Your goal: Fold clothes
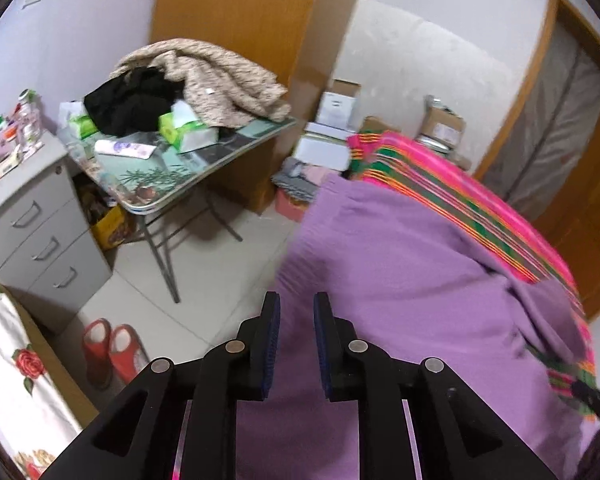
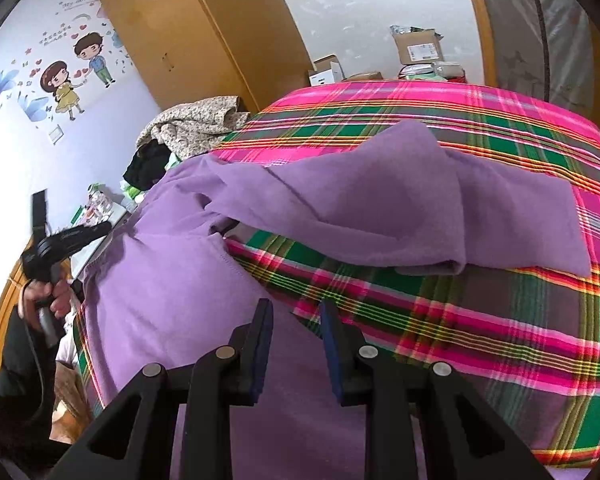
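Both grippers' jaws stand spread over the purple sweater [image 2: 172, 280]; only the right view shows its folded sleeve [image 2: 440, 216]

Both wrist views look steeply down, close, sharing the purple garment [image 1: 400, 272].

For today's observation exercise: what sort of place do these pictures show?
Probably a bedroom in a home. A bed with a plaid cover holds a purple sweater, a wooden wardrobe stands by the wall, and red slippers sit on the floor.
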Available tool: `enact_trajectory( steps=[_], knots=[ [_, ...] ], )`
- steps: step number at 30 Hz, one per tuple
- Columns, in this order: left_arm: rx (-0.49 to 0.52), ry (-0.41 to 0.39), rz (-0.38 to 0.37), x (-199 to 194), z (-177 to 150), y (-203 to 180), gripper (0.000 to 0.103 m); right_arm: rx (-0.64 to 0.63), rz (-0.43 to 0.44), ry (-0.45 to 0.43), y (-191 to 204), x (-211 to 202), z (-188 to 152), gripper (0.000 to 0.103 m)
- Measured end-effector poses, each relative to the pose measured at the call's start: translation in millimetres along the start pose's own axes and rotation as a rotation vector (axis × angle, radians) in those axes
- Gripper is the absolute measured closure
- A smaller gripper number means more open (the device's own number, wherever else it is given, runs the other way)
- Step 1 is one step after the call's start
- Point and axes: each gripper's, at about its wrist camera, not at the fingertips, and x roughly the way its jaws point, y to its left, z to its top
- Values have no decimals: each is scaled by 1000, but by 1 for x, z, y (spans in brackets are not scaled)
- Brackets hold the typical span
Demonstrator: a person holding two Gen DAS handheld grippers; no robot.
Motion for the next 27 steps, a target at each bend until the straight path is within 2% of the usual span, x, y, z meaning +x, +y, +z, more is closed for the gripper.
enact_trajectory(
  steps=[4,7,9,14,18,21,23,24,27],
  knots=[
    [38,91,27,4,-35,3,84,0,7,-3,2,-3,-3,77],
    [-7,58,6,-13,-50,22,86,-7,6,-1,3,-5,-5,76],
    [-35,57,28,-23,-55,32,86,-8,5,1,3,-5,-6,76],
    [-43,56,44,-43,-70,44,86,-24,23,14,12,-1,-10,76],
    [-17,47,38,-54,-73,32,86,-55,48,37,23,4,-16,76],
    [2,22,-15,-61,-69,15,86,-63,40,39,21,7,-20,76],
    [25,10,-65,-63,-65,-3,86,-35,-19,69,10,13,-25,77],
    [37,6,-91,-63,-64,-13,86,-21,-33,65,5,10,-26,84],
    [78,13,-159,-62,-62,-39,86,15,-75,39,-11,-4,-31,84]
  ],
)
